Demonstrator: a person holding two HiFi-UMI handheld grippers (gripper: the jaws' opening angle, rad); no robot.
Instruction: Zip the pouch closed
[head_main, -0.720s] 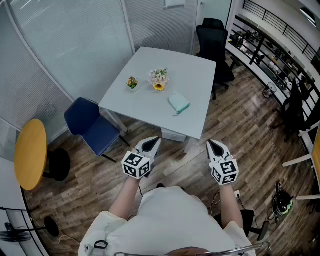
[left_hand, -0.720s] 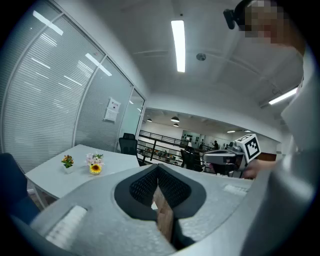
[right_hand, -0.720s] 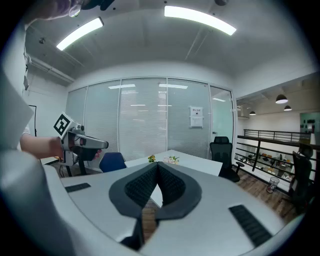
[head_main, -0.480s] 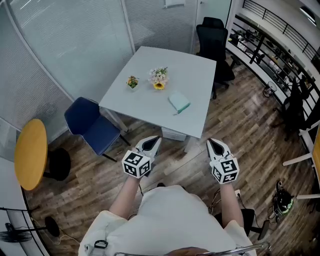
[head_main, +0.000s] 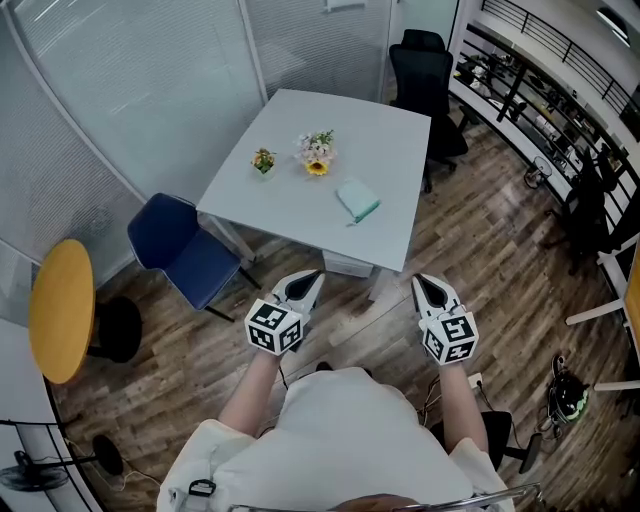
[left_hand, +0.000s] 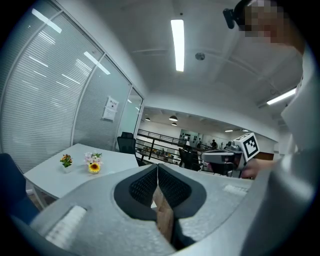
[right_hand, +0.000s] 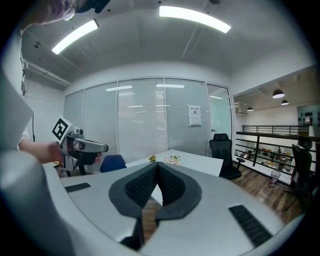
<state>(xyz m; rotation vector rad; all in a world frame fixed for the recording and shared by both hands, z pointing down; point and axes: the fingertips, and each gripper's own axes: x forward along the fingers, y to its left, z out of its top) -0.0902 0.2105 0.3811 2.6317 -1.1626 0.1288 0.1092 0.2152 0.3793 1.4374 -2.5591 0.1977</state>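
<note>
A white table stands on a wood floor in a glass-walled office. The pouch lies toward the table's 4 o'clock, its long axis seemingly running 11 to 5 o'clock. The left gripper and right gripper, jaws together and empty, hover well short of it.

A square white table is set on a wood-plank floor beside a curved glass wall hung with blinds. A blue chair is placed at its left and a black office chair behind it. A round yellow table is seen far left. Light is given by ceiling strips.
</note>
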